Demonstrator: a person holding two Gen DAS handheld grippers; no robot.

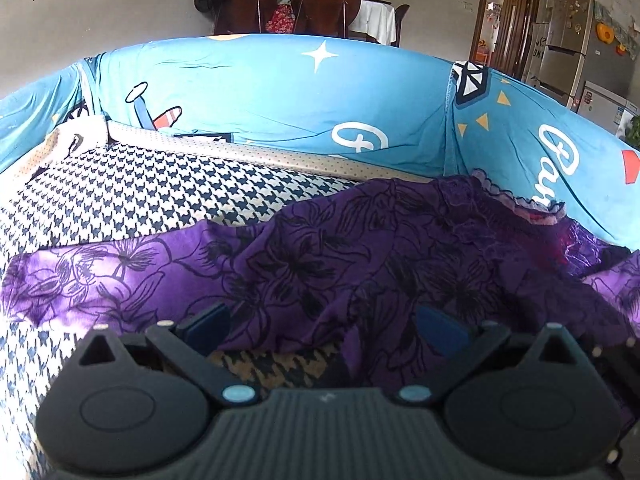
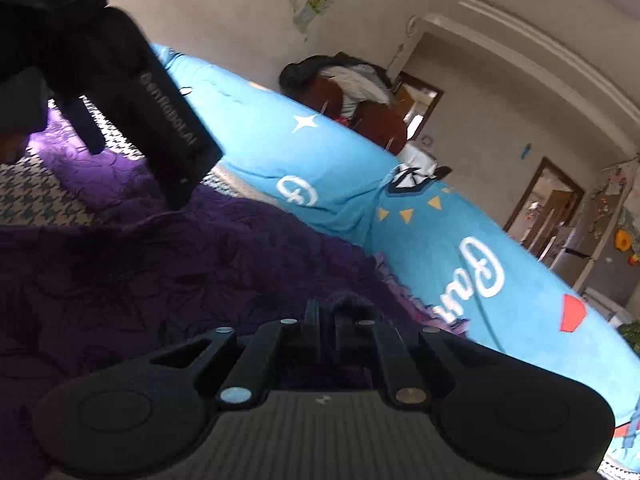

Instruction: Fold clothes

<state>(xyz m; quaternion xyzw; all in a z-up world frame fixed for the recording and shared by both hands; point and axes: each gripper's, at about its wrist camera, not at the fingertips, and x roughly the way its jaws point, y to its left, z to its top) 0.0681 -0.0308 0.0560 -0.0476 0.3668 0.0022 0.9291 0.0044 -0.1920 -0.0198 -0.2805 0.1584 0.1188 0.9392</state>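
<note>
While the purple floral garment [image 1: 320, 264] lies crumpled on the houndstooth seat cover [image 1: 120, 200], its long axis runs left to right along the blue sofa back [image 1: 260, 92], with the lace trim [image 1: 516, 204] at the right end. The left gripper [image 1: 324, 320] has its jaws spread, cloth lying between them. The right gripper [image 2: 328, 312] is pressed together, pinching a fold of the garment.

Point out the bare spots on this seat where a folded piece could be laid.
The widest free patch is the houndstooth cover, bordered by the blue backrest cover behind and the purple floral garment in front. A narrow houndstooth strip lies left of the left gripper. The right side is crowded: the garment spreads up to the backrest.
</note>
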